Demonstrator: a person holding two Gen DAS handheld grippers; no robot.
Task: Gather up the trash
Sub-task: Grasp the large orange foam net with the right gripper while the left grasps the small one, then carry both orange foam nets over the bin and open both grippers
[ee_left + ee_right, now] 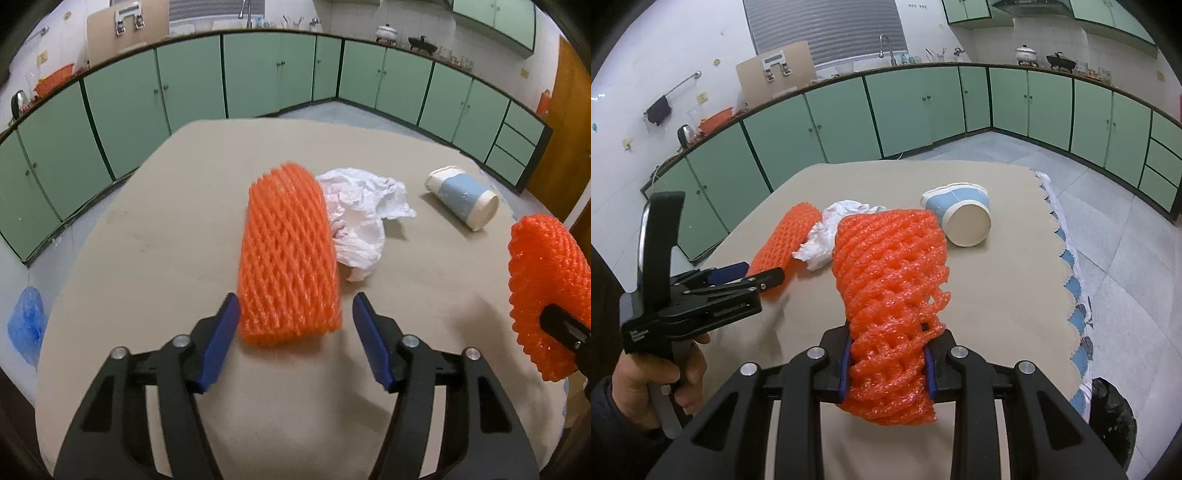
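Observation:
An orange foam net sleeve (288, 254) lies on the beige table (147, 258). My left gripper (295, 314) is open, its blue pads either side of the sleeve's near end, not closed on it. A crumpled white tissue (362, 221) lies just right of the sleeve, and a blue and white paper cup (461, 195) lies on its side further right. My right gripper (886, 365) is shut on a second orange foam net (890, 280) and holds it above the table. This net also shows at the right edge of the left wrist view (546, 291). The left gripper (753, 275) shows in the right wrist view.
Green kitchen cabinets (258, 74) run along the walls behind the table. A blue plastic bag (26, 325) hangs off the table's left side. A patterned cloth fringe (1071, 266) marks the table's right edge. A dark object (1112, 417) sits low at the right.

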